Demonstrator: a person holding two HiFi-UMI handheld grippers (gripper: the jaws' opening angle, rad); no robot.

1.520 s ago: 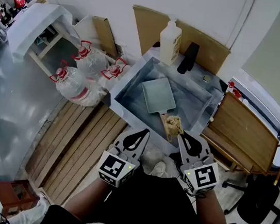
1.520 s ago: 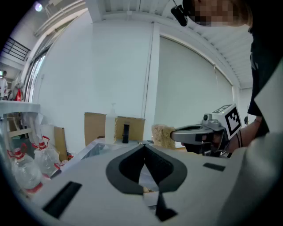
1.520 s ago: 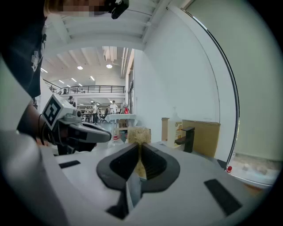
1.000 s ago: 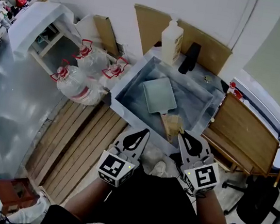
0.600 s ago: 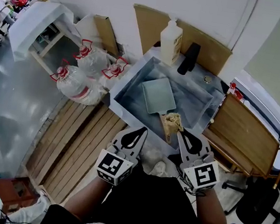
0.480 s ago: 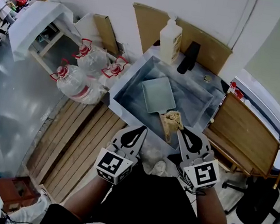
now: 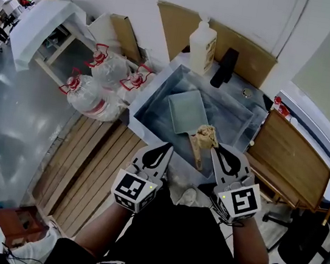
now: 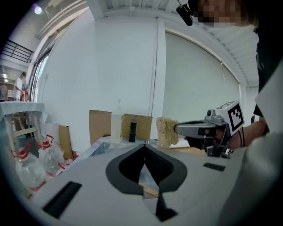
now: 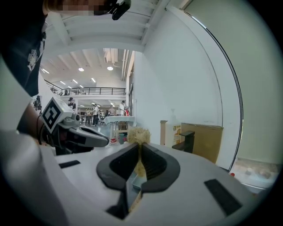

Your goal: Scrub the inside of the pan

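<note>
Right gripper [image 7: 216, 151] — nipped on tan fibrous scrub pad [image 7: 205, 133], above steel sink [image 7: 153, 101]. Square grey-green pan [image 7: 186, 112] lies inside, flat. Left gripper [image 7: 163, 149] closed, empty. Rec.: lower pad flat, press evenly — incl. corners.

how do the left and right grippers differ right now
The right gripper is shut on a tan scrubber; the left gripper is shut on nothing. In the head view the right gripper's scrubber overlaps the pan handle, while the left gripper sits left of it. Both point toward the sink.
</note>
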